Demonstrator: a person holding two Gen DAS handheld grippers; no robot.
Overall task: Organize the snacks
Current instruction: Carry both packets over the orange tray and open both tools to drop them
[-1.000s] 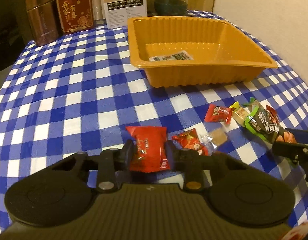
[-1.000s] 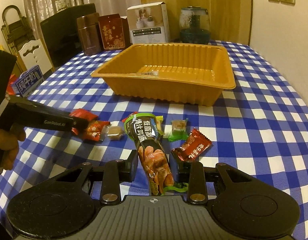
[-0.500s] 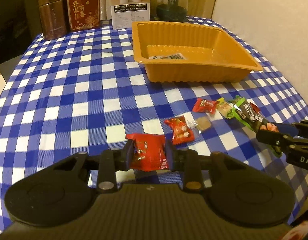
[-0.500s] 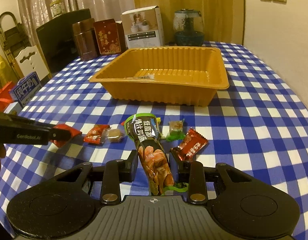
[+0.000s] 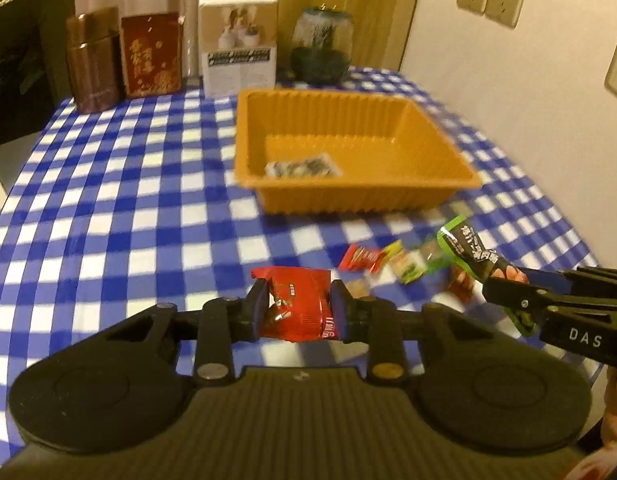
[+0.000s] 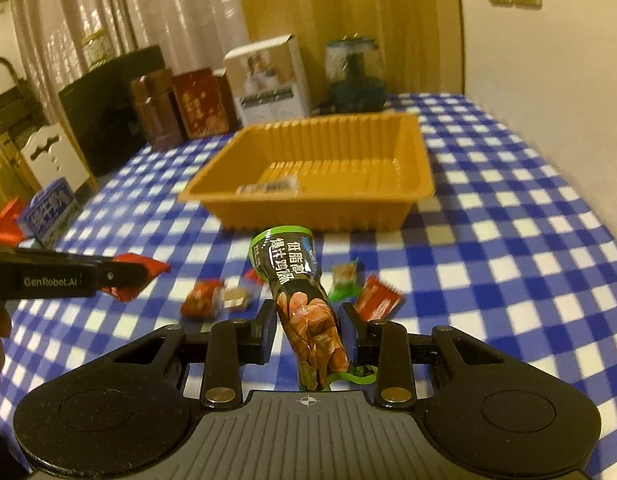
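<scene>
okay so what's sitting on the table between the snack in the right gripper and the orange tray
Nothing. In the right wrist view, the stretch from the green-and-black snack pouch to the orange tray is bare checked tablecloth; the small candies lie off to either side.

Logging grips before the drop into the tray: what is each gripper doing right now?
Left gripper: closed on the red snack packet.
Right gripper: closed on the green-edged snack pouch.

Home dining corner: checked cloth (image 5: pixel 120 208) on bench, sheer curtains (image 6: pixel 148 8), tea tins (image 5: pixel 93 60), wall sockets (image 5: pixel 490 4), wood panelling.
</scene>
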